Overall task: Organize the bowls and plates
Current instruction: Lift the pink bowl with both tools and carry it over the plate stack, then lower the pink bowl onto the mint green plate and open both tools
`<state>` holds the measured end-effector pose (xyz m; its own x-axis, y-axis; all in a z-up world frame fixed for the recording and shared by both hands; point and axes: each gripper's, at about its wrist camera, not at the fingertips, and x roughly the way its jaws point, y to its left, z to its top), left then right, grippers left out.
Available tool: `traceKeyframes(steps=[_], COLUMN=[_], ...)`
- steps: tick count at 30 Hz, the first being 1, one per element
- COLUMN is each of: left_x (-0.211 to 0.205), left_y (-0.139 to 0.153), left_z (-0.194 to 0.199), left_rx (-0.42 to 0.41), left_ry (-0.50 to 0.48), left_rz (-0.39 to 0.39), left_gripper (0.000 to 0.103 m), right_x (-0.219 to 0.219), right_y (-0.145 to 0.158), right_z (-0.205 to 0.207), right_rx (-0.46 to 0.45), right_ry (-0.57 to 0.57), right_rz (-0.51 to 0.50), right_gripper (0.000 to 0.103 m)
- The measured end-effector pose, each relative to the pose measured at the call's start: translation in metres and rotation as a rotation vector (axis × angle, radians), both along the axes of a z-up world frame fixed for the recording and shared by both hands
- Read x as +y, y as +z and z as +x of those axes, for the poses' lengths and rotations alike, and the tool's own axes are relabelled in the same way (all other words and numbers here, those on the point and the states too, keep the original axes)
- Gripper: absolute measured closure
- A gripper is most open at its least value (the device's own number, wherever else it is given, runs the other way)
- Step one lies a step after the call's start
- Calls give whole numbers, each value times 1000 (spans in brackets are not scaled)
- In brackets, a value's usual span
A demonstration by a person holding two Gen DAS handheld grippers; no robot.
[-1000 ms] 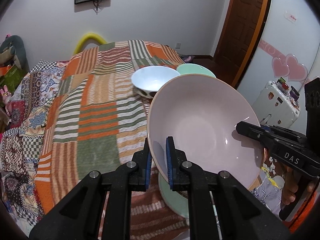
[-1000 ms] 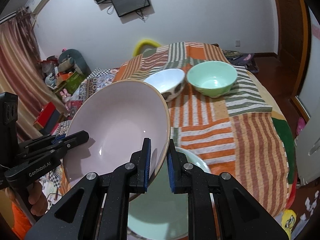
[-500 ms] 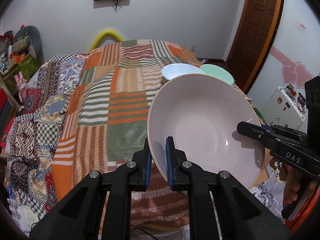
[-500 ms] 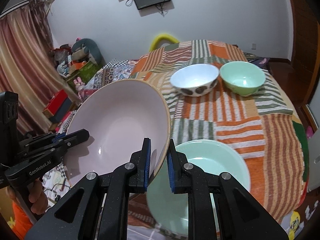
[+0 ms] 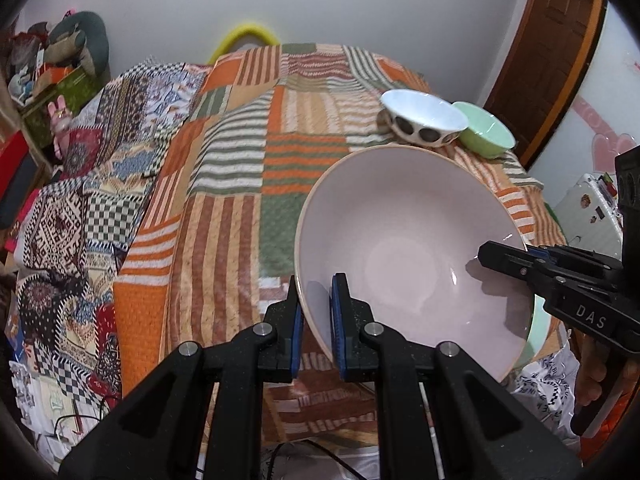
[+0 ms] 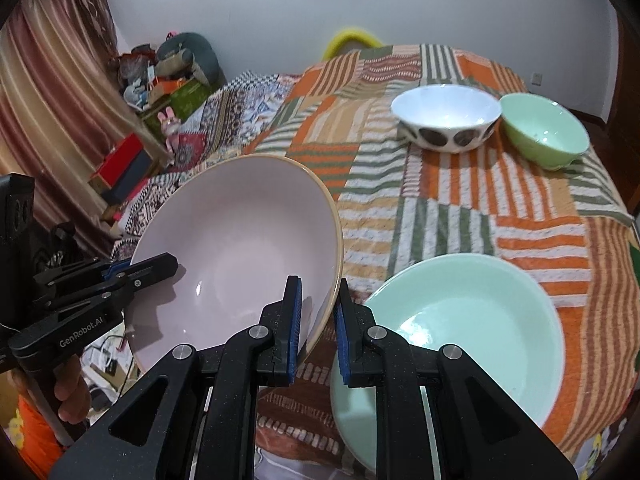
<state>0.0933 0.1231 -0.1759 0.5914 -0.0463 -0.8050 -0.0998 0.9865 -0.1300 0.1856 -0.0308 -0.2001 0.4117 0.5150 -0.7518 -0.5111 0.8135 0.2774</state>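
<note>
The left gripper and right gripper each pinch opposite rims of a large pink bowl, held tilted above the patchwork bedspread. Just beside it a large mint-green bowl rests on the spread. Farther back, a white spotted bowl touches a small green bowl.

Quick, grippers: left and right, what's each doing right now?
Left gripper: closed on the rim of the pink bowl.
Right gripper: closed on the opposite rim of the same pink bowl, beside the large green bowl.
</note>
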Motion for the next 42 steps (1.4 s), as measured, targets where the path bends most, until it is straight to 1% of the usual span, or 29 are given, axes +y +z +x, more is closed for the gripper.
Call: traceKeyframes(steps=[7, 12, 19, 22, 25, 28, 31, 34, 35, 37, 40, 42], left_x=[12, 20, 21, 22, 25, 23, 23, 24, 25, 25, 20, 15], left_y=[-25, -43, -65, -68, -69, -69, -64, -50, -43, -26, 0, 18], left_z=[8, 13, 18, 16, 17, 17, 15, 9, 7, 3, -1, -3], left_rx=[61, 104, 144, 137, 149, 162, 168, 136, 118, 72, 4, -47], left_ry=[11, 27, 41, 47, 48, 42, 37, 47, 52, 60, 61, 59], left_rz=[-4, -23, -34, -41, -55, -52, -32, -4, 0, 8, 32, 45], left_gripper=[90, 90, 90, 90, 90, 90, 90, 89, 86, 84, 79, 71], right_x=[15, 21, 23, 23, 23, 22, 20, 14, 11, 5, -3, -7], right_y=[-20, -35, -53, -51, -50, -47, -40, -31, -26, -20, -8, 1], right_z=[5, 9, 11, 9, 9, 9, 10, 9, 9, 8, 7, 6], right_rx=[43, 77, 105, 91, 95, 85, 60, 39, 26, 9, -17, -44], right_ry=[20, 32, 39, 45, 54, 52, 48, 40, 33, 25, 14, 6], right_rz=[-35, -54, -75, -78, -81, -85, -90, -82, -82, -75, -61, -59], right_gripper=[89, 89, 89, 89, 88, 88, 87, 83, 81, 79, 78, 74])
